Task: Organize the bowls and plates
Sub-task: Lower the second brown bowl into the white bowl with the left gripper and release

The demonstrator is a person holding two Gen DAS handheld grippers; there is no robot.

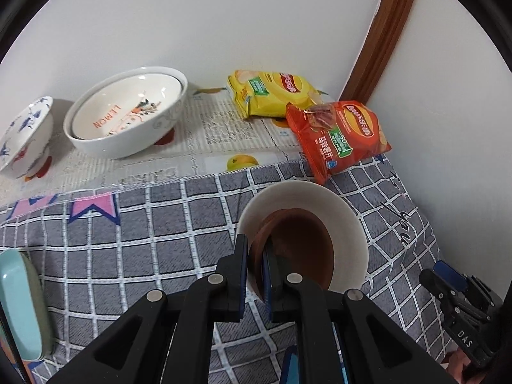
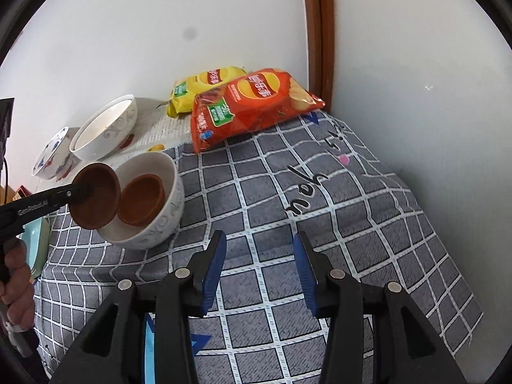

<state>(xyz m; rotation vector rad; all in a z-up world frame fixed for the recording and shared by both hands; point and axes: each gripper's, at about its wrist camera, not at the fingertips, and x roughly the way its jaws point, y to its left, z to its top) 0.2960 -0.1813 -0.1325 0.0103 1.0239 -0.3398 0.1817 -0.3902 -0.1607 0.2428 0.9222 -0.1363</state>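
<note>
My left gripper (image 1: 256, 249) is shut on the rim of a small brown bowl (image 1: 297, 249), held tilted over a white bowl (image 1: 348, 217) on the grey checked cloth. The right wrist view shows the held brown bowl (image 2: 96, 200) at the white bowl's (image 2: 160, 220) rim, with a second brown bowl (image 2: 142, 200) lying inside it. My right gripper (image 2: 259, 256) is open and empty above the cloth, to the right of the white bowl.
A big white "LEMON" bowl (image 1: 128, 112) and a blue-patterned bowl (image 1: 22, 140) stand by the back wall. A yellow chip bag (image 1: 272, 92) and a red chip bag (image 1: 339, 134) lie in the corner. A pale green dish (image 1: 19, 304) sits at the left edge.
</note>
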